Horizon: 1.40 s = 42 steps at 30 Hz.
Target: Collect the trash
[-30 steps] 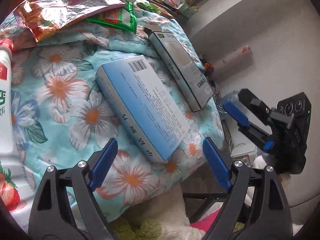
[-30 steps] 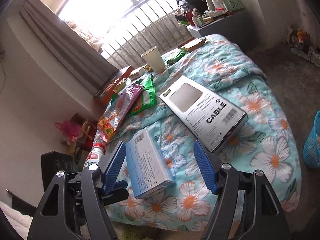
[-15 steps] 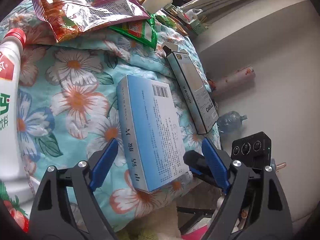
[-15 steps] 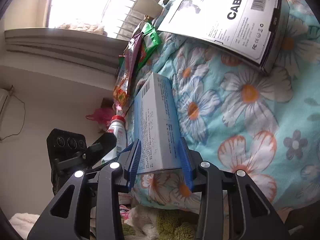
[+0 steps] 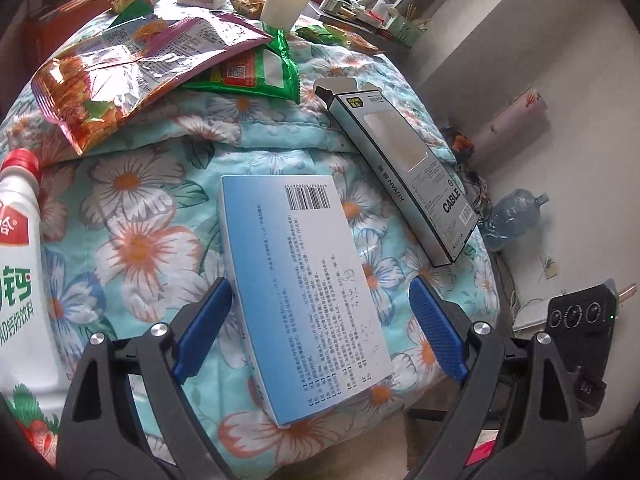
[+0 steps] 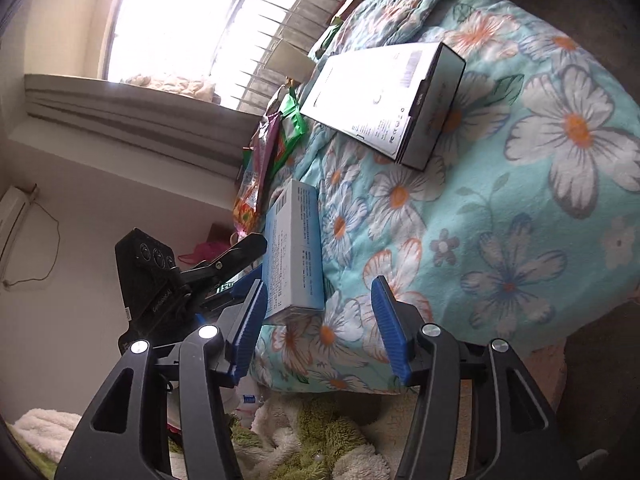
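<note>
A light blue and white box [image 5: 304, 280] lies on the floral bedspread [image 5: 132, 240] near its front edge. My left gripper [image 5: 320, 328] is open, its blue fingers either side of the box's near end without touching. In the right wrist view the same box [image 6: 296, 256] stands on edge by the bed's edge. My right gripper [image 6: 324, 328] is open just below it, the left finger [image 6: 250, 324] close beside the box. The left gripper's body [image 6: 160, 276] shows at left. A grey box marked CABLE [image 5: 400, 172] lies further back [image 6: 384, 100].
Snack wrappers [image 5: 132, 64], a green packet [image 5: 256, 72] and a paper cup [image 5: 286, 0] lie at the back of the bed. A white drink bottle [image 5: 20, 280] lies at left. A water jug [image 5: 512, 216] sits on the floor at right. Green and white towels [image 6: 304, 440] lie below the bed.
My right gripper was shut on the blue box half a second ago and has opened and drawn back. The box now rests on the bed. My left gripper has moved in around its near end.
</note>
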### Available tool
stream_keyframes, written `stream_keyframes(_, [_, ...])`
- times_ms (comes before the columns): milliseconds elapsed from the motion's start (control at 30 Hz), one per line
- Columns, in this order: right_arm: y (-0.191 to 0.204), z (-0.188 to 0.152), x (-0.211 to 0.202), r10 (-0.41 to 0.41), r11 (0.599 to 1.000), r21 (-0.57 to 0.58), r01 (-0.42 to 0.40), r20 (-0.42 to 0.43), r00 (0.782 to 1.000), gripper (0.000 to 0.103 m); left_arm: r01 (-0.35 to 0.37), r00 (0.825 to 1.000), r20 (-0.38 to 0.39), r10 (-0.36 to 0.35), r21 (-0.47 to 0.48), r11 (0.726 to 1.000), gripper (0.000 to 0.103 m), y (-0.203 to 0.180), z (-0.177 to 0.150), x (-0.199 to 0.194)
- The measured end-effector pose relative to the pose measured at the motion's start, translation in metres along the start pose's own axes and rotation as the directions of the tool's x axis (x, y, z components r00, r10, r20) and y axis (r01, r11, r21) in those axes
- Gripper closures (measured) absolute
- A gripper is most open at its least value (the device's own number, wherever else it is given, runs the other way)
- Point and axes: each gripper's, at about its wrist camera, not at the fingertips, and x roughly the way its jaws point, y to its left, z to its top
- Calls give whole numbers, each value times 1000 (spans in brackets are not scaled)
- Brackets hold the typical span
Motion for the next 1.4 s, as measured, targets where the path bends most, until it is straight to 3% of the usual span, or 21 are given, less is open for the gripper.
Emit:
stream_keyframes(167, [0, -2, -11, -29, 999, -31, 30, 29, 999, 47, -102, 995, -14, 103, 20, 995, 17, -5, 2, 17])
stream_keyframes(400, [-8, -2, -31, -58, 997, -38, 60, 58, 997, 46, -184, 983, 11, 184, 95, 978, 17, -9, 3, 30])
stream_keyframes(833, [11, 12, -35, -172, 977, -104, 185, 124, 977, 46, -145, 989, 48, 140, 121, 982, 22, -4, -2, 20])
stream_keyframes(933, [32, 27, -37, -237, 945, -183, 270, 183, 954, 36, -134, 991, 46, 129, 122, 983, 22, 0, -5, 19])
stream_keyframes(1067, [71, 56, -18, -357, 820, -372, 435, 262, 897, 22, -118, 992, 49, 112, 122, 986, 22, 3, -6, 17])
stream_keyframes(1167, [95, 75, 14, -458, 638, -545, 544, 298, 837, 16, -103, 994, 50, 97, 113, 988, 22, 5, -7, 16])
stream_keyframes(1267, [105, 89, 50, -510, 456, -697, 554, 306, 804, 15, -90, 995, 53, 85, 108, 990, 22, 7, -7, 15])
stream_keyframes(1333, [103, 100, 72, -555, 408, -741, 533, 263, 790, 15, -84, 995, 53, 79, 107, 991, 22, 8, -8, 15])
stream_keyframes(1400, [97, 109, 91, -594, 393, -765, 509, 211, 776, 15, -77, 996, 53, 71, 106, 991, 22, 8, -8, 14])
